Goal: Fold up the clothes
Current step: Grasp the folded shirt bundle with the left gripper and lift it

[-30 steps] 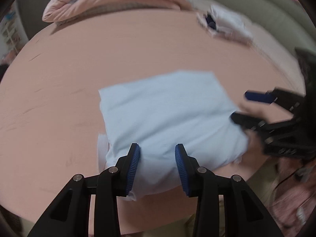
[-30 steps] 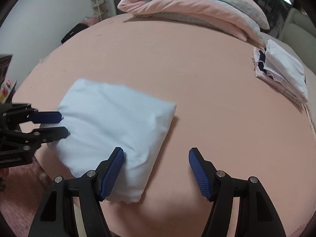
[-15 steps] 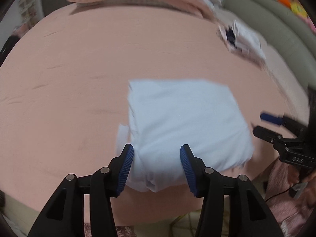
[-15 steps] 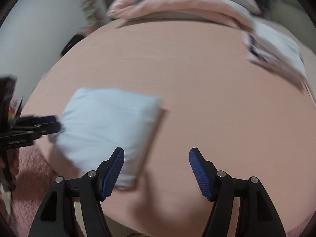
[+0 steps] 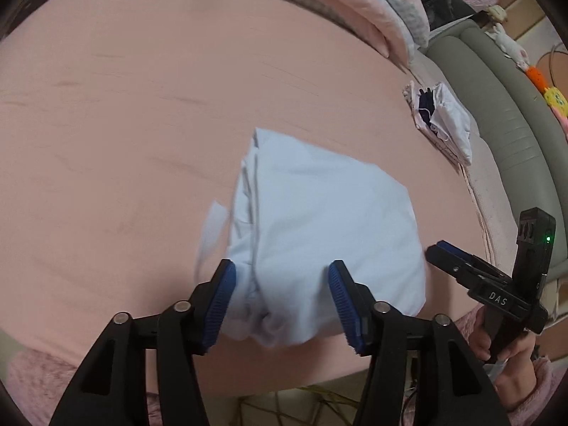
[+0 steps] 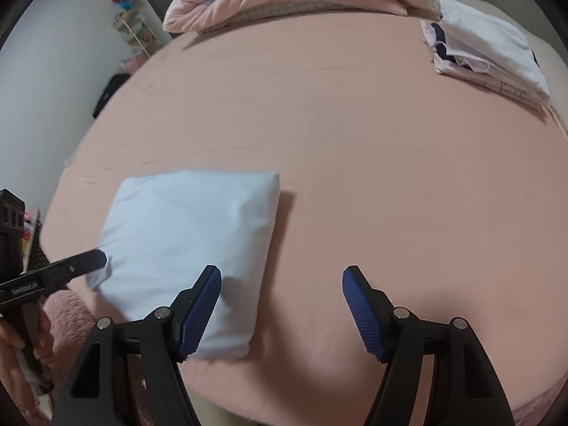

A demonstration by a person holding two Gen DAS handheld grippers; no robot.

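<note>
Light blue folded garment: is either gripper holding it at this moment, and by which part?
Nothing is held. The left gripper has just been opening, its jaws straddling the near edge of the light blue folded garment without pressing it. The right gripper is open beside it.

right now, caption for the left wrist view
Open left gripper straddling the near edge of a folded pale blue garment on a pink bed.

Pale blue folded cloth [image 6: 188,238]; plain pink sheet [image 6: 337,149]; white-and-navy stack [image 6: 486,46]; blue pads [image 5: 222,305] on black gripper

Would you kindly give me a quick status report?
Left gripper just opening, right gripper open, both empty. Folded blue garment flat on bed. Nothing in the way.
</note>
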